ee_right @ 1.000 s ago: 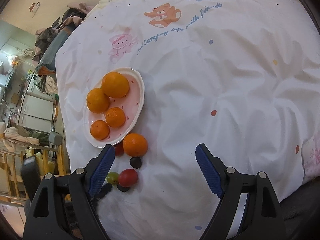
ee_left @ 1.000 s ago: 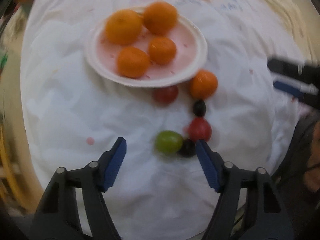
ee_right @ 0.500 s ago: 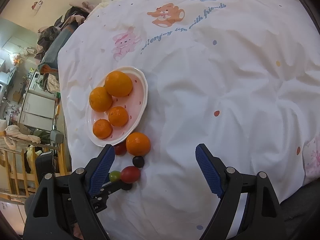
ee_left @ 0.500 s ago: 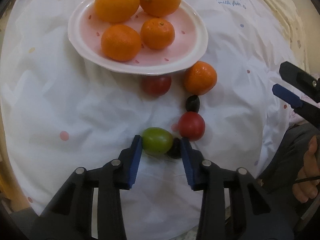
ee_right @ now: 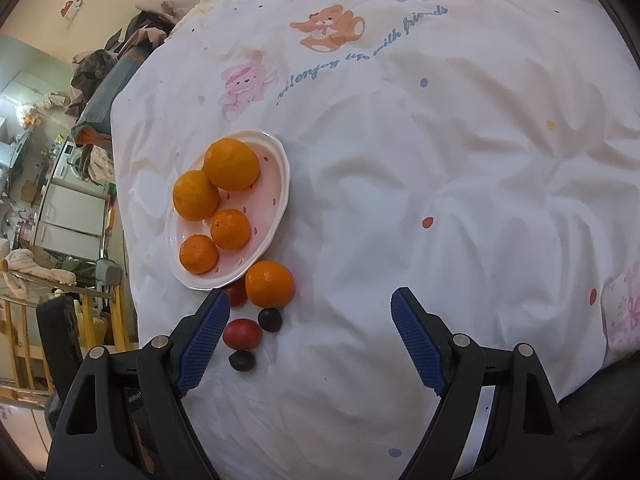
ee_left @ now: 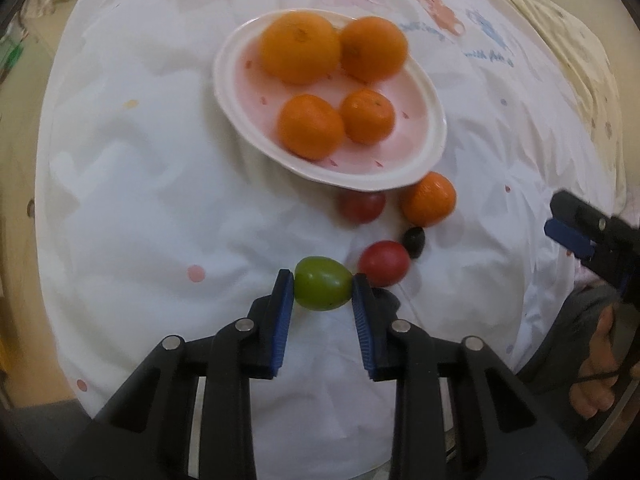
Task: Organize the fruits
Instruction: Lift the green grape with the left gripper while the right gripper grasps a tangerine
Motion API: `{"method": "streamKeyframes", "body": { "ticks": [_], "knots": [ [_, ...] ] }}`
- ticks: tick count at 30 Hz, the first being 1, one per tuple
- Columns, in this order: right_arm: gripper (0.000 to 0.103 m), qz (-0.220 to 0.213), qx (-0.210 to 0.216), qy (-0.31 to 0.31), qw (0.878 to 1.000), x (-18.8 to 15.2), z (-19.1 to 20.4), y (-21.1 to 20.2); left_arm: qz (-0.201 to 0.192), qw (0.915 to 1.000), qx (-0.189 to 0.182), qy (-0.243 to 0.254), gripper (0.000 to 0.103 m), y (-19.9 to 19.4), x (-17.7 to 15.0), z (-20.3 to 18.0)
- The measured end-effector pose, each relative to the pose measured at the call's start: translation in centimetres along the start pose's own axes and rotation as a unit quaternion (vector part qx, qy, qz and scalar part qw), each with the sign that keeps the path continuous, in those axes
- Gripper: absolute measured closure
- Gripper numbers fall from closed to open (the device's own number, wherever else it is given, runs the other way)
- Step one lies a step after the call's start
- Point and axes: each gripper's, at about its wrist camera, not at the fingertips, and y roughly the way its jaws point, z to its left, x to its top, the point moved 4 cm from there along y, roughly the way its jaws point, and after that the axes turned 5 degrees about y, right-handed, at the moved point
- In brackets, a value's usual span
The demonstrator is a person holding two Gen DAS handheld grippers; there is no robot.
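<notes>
We see a rumpled white quilt [ee_right: 420, 208], printed with pastel bears and coloured dots, bearing an oval glazed plate [ee_left: 434, 120] with a pink speckled well and a cream scalloped rim. Four dimpled oranges [ee_left: 298, 53] sit on it; a fifth orange [ee_left: 429, 199] lies on the cloth just beside the rim, next to a smooth red tomato [ee_left: 362, 205] half tucked under the plate's edge. Nearer us, a glossy green oval fruit [ee_left: 323, 289] sits squarely between the ribbed blue pads [ee_left: 282, 312] of our left gripper [ee_left: 323, 292], whose jaws have just been closing and now press it on both sides. A second red tomato [ee_left: 384, 268] lies just right of the right pad, a small dark fruit [ee_left: 414, 241] beyond it, and another dark fruit [ee_right: 241, 360] close by. Our right gripper [ee_right: 308, 332] hangs over bare cloth, jaws spread wide with nothing between them.
</notes>
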Motion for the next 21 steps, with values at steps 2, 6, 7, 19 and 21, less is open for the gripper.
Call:
{"method": "streamKeyframes", "body": {
  "ticks": [2,6,7,19,21],
  "knots": [
    [0.018,0.000,-0.005,-0.008,1.000,-0.1,0.2,0.1,0.004,0.9999,-0.004,-0.014,0.077,0.2,0.0,0.3],
    [0.018,-0.001,-0.010,-0.014,1.000,-0.2,0.2,0.1,0.010,0.9989,0.002,-0.045,0.077,0.8,0.1,1.0],
    [0.018,0.001,-0.010,-0.013,1.000,-0.2,0.2,0.1,0.010,0.9986,0.006,-0.051,0.077,0.9,0.1,1.2],
    [0.018,0.010,-0.016,-0.031,0.999,-0.5,1.0,0.8,0.035,0.9976,0.049,-0.034,0.068,2.7,0.3,0.8],
    [0.018,0.009,-0.016,-0.031,0.999,-0.5,1.0,0.8,0.036,0.9973,0.058,-0.025,0.068,3.0,0.5,0.6]
  ]
}}
